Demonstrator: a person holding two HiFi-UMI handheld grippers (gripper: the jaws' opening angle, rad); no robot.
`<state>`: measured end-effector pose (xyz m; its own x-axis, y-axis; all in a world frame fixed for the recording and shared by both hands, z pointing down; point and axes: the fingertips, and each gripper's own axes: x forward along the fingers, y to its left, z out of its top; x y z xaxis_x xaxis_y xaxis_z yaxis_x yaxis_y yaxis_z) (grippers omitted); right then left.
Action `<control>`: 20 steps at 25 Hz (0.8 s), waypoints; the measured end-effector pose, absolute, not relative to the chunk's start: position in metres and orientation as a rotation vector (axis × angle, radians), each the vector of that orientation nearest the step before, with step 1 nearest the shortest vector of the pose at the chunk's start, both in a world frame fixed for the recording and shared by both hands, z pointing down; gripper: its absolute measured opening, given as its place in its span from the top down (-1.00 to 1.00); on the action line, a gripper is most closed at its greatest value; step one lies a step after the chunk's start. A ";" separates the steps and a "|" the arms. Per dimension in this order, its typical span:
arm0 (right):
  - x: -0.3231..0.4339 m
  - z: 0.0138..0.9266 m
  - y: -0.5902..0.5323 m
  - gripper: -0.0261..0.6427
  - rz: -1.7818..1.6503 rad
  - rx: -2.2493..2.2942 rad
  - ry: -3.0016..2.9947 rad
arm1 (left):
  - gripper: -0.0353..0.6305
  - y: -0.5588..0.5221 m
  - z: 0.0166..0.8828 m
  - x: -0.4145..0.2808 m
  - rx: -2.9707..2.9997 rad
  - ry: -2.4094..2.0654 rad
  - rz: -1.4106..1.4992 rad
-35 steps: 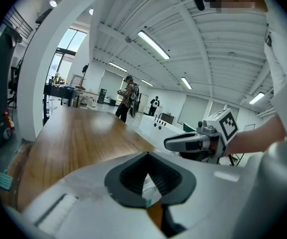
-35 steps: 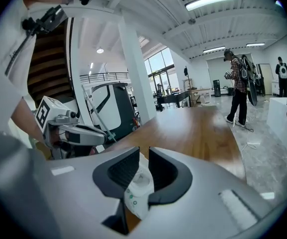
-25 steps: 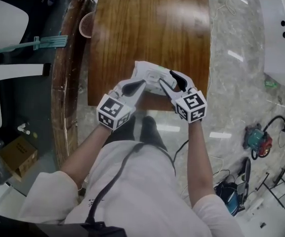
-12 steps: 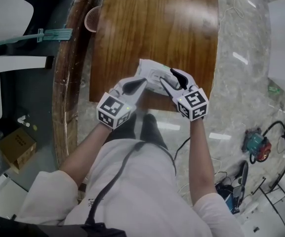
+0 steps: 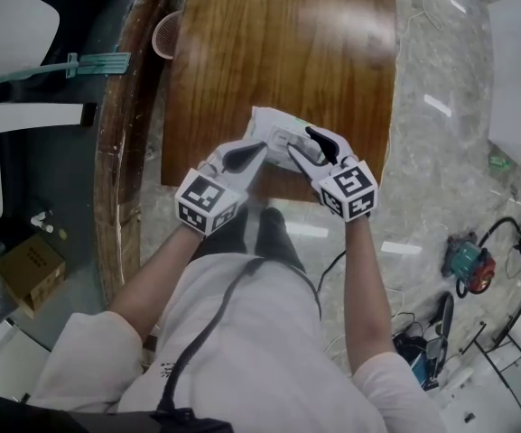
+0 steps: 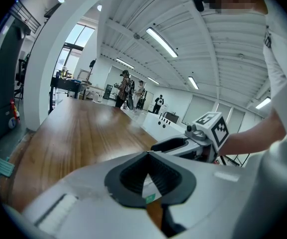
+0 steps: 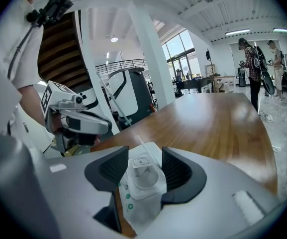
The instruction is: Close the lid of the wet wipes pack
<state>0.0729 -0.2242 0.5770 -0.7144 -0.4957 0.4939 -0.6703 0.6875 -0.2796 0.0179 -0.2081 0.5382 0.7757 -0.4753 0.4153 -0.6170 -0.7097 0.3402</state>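
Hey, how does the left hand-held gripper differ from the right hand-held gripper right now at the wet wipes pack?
The left hand-held gripper has its jaws together, pinching an edge of the wet wipes pack; the right hand-held gripper has its jaws apart, straddling the raised lid. The left meets the pack's left side, the right its right side. Both work at the near edge of the table.

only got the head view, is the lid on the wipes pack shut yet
observer: no. The right gripper view shows the lid standing up, open, above the wet wipes pack.
operator: right tongs gripping it
observer: no. The right gripper has its tongs apart, one on each side of the lid.
operator: and the left
observer: the left gripper has its tong tips closed together, apparently on the pack's edge.
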 end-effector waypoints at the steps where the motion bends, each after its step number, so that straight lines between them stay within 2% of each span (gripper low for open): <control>1: 0.072 0.577 -0.223 0.31 0.633 0.906 -2.519 | 0.89 -0.208 0.538 0.018 2.502 -0.822 0.413; 20: 0.060 0.587 -0.205 0.31 0.610 0.839 -2.491 | 0.89 -0.197 0.539 0.008 2.508 -0.836 0.422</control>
<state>0.0599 -0.2047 0.5868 -0.7194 -0.4494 0.5297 -0.6432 0.7188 -0.2637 0.0077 -0.1969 0.5389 0.7682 -0.4836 0.4195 -0.6247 -0.7094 0.3263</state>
